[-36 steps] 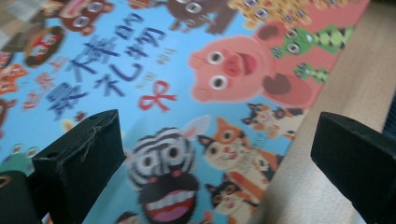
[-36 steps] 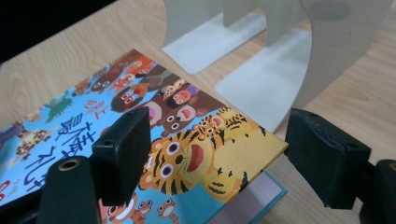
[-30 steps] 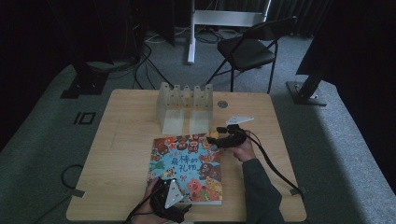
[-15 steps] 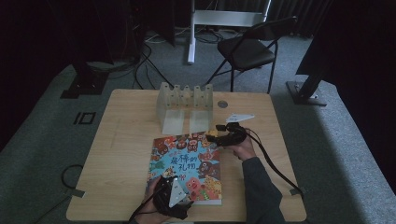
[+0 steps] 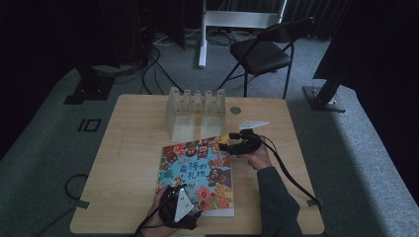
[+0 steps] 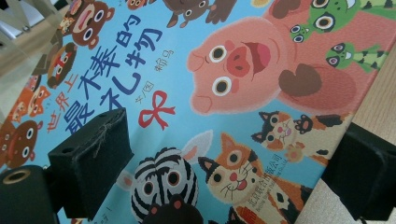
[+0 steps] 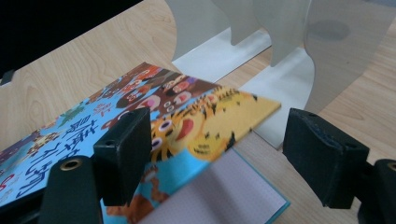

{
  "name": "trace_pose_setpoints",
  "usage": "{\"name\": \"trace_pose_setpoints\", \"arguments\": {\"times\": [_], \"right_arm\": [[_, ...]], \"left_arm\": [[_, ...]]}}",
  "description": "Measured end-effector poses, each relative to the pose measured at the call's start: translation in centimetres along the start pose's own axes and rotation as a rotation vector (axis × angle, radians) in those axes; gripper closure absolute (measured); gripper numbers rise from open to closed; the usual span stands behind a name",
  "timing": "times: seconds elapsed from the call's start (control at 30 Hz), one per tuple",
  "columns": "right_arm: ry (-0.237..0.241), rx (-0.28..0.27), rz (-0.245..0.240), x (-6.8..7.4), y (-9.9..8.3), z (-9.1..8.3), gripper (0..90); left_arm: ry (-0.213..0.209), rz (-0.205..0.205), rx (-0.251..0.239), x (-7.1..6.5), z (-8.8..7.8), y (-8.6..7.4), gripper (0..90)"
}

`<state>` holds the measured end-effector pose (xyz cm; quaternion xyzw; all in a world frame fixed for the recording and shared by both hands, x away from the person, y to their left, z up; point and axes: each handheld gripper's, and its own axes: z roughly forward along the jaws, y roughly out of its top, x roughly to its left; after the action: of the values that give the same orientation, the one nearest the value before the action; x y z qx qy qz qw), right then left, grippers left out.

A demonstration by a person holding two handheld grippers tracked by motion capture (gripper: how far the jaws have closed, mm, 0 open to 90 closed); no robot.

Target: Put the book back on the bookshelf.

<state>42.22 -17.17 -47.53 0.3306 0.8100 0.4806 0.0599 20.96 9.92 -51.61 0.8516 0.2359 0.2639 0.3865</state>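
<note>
A picture book (image 5: pixel 197 173) with cartoon animals on its cover lies on the wooden tabletop (image 5: pixel 133 148), just in front of a clear plastic book rack (image 5: pixel 195 111). The left tongs (image 5: pixel 179 207) sit at the book's near edge, jaws apart and just now closing a little over the cover. The right tongs (image 5: pixel 228 143) are at the far corner, jaws apart, where the cover (image 7: pixel 224 119) is lifted off the page (image 7: pixel 219 191).

A light wooden table (image 5: pixel 133 163) at frame centre bears a colourful picture book (image 5: pixel 197 173) and, above it, a translucent plastic rack (image 5: pixel 195 113).
</note>
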Motion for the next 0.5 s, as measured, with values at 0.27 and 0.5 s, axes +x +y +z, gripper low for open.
{"name": "trace_pose_setpoints", "arguments": {"times": [0.27, 0.5], "right_arm": [[0.046, 0.012, 0.035, -0.1, 0.2, 0.1, 28.9], [0.073, 0.056, 0.031, 0.5, 0.8, 1.0, 34.0]], "left_arm": [[0.010, 0.003, -0.008, 0.0, -0.2, 0.1, 7.6], [0.004, 0.001, -0.006, 0.0, -0.2, 0.1, 7.7]]}}
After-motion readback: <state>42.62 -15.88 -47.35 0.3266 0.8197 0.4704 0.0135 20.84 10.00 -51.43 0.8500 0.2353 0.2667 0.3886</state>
